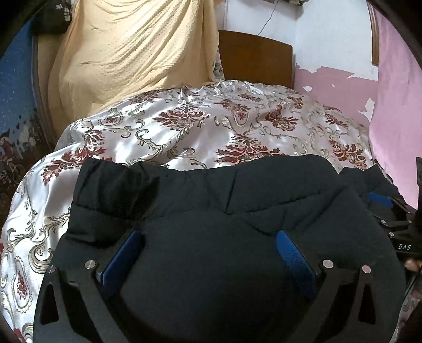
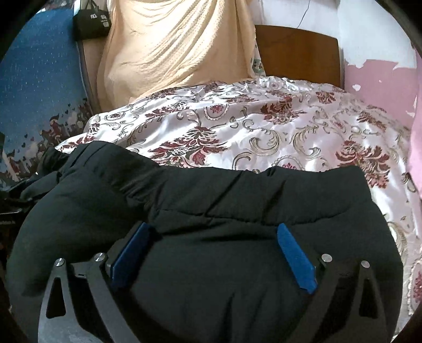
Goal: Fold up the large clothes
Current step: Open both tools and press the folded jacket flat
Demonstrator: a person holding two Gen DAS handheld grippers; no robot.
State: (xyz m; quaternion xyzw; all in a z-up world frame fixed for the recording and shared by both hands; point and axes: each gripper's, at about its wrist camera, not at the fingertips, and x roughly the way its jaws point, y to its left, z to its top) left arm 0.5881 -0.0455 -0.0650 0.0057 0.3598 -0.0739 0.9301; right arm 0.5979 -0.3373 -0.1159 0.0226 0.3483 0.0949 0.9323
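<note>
A black padded jacket (image 1: 211,190) lies folded in a bulky heap on the bed's flowered satin cover (image 1: 200,126). My left gripper (image 1: 208,233) stands open over it, blue pads spread wide, and the puffy fabric bulges up between the fingers. Their inner faces show bare. In the right wrist view the same jacket (image 2: 237,192) fills the foreground. My right gripper (image 2: 213,227) is open just as wide above it, and the fabric swells between its pads without being pinched. Part of the right gripper (image 1: 379,200) shows at the right edge of the left wrist view.
The satin cover (image 2: 263,126) stretches beyond the jacket to a wooden headboard (image 1: 255,58). A yellow blanket (image 1: 126,52) hangs at the back left, a pink wall (image 1: 395,105) bounds the right side. A blue patterned curtain (image 2: 39,79) and a black bag (image 2: 92,23) are on the left.
</note>
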